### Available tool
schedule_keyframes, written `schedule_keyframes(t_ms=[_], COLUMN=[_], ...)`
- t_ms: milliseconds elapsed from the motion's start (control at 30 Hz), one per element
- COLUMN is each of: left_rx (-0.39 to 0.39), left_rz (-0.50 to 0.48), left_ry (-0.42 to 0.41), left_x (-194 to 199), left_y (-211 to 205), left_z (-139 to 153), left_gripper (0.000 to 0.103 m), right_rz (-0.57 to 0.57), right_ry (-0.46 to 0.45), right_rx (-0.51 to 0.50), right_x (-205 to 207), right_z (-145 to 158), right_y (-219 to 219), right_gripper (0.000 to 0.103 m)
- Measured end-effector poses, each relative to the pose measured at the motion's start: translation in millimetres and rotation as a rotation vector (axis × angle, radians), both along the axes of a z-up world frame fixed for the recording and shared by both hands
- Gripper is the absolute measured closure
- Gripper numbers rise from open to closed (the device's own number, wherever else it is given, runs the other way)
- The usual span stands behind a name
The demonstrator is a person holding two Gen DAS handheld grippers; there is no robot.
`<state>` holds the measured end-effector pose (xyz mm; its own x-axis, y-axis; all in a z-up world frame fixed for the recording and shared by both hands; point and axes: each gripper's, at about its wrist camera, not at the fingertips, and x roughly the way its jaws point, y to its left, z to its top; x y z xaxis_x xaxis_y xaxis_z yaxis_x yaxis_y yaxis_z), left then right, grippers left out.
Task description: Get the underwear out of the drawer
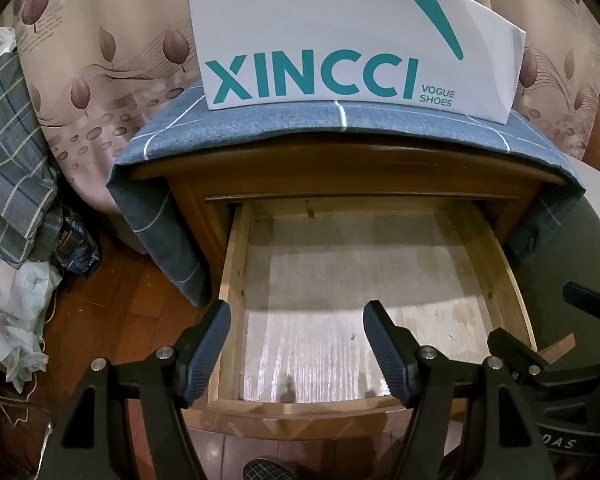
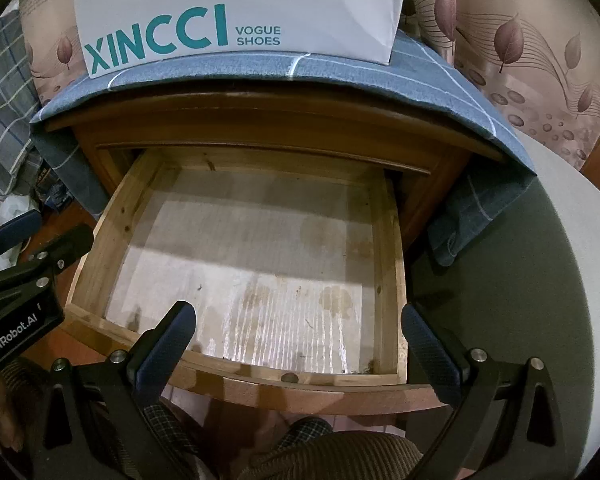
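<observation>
Two hand-held grippers, left point(image 1: 296, 346) and right point(image 2: 298, 344), agape, empty; shoebox point(image 1: 340, 40) reads "XINCCI VOGUE SHOES".

The white box point(image 1: 340, 40) reads "XINCCI VOGUE SHOES"; the left tongs' black body point(image 2: 12, 332) reads "GenRobot.AI".

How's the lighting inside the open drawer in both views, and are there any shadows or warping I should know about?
Left wrist view: the drawer floor is shadowed at the back, brightly lit with some sheen at the front; fisheye bends the white shoe box. Right wrist view: the same shadow band under the nightstand top, stains visible in the lit part, dark corners.
</observation>
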<state>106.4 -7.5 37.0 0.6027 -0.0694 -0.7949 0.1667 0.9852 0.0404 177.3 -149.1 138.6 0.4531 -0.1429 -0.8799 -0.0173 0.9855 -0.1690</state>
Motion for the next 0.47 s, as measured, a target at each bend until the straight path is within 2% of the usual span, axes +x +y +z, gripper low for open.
schedule_keyframes(t_ms=[467], left_rx=[-0.001], left_rz=[-0.015], left_ry=[-0.002], left_x=[-0.4], left_y=[-0.3], left_z=[-0.3], left_gripper=[0.032], right_rz=[0.002], right_ry=[0.001], right_rx=[-0.001], right_x=[-0.3], right_z=[0.0], right_y=[1.0], right_gripper=[0.002])
